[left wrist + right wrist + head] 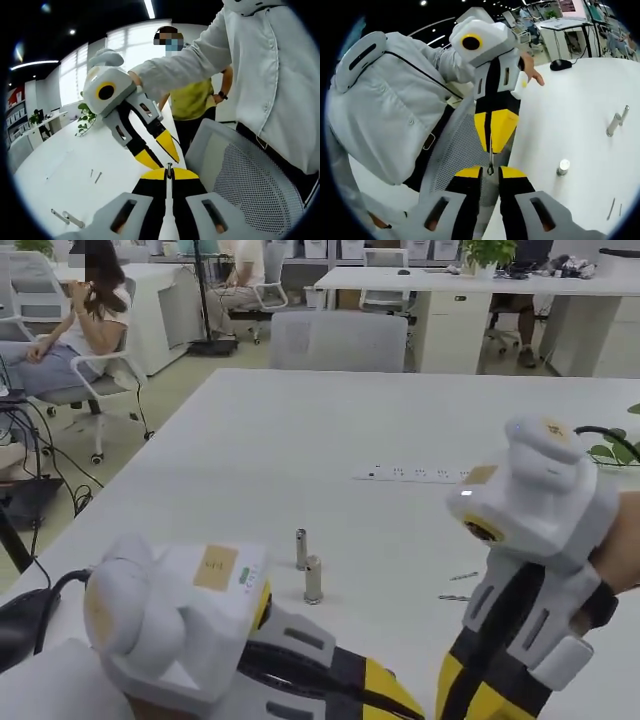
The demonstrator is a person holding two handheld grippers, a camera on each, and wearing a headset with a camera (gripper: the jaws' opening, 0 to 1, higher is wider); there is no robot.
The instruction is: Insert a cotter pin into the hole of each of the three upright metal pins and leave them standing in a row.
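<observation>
Left gripper is holding its jaws shut on one cotter pin. The pin's long axis is running straight out along the jaw line, with the free end pointing at the right gripper. Moving rightward across the table in the head view, two metal pins are standing upright and close together, one just behind the other. A third metal pin is standing upright in the right gripper view, nearer the jaws and apart from that pair. Count: three metal pins, all vertical, none lying down. Their holes are too small to make out. Further right, two loose cotter pins are lying flat on the table near each other, which makes three cotter pins with the held one. Right gripper is facing the left one tip to tip, jaws parted, with the held pin's end sitting in the gap between them; I cannot tell whether it is touching. Judgement: the metal pins are lying off to one side of both sets of jaws, well apart from the held pin. The grippers are meeting at one spot, so neither is clearly nearer. The held pin is needing to approach crosswise to an upright axis.
</observation>
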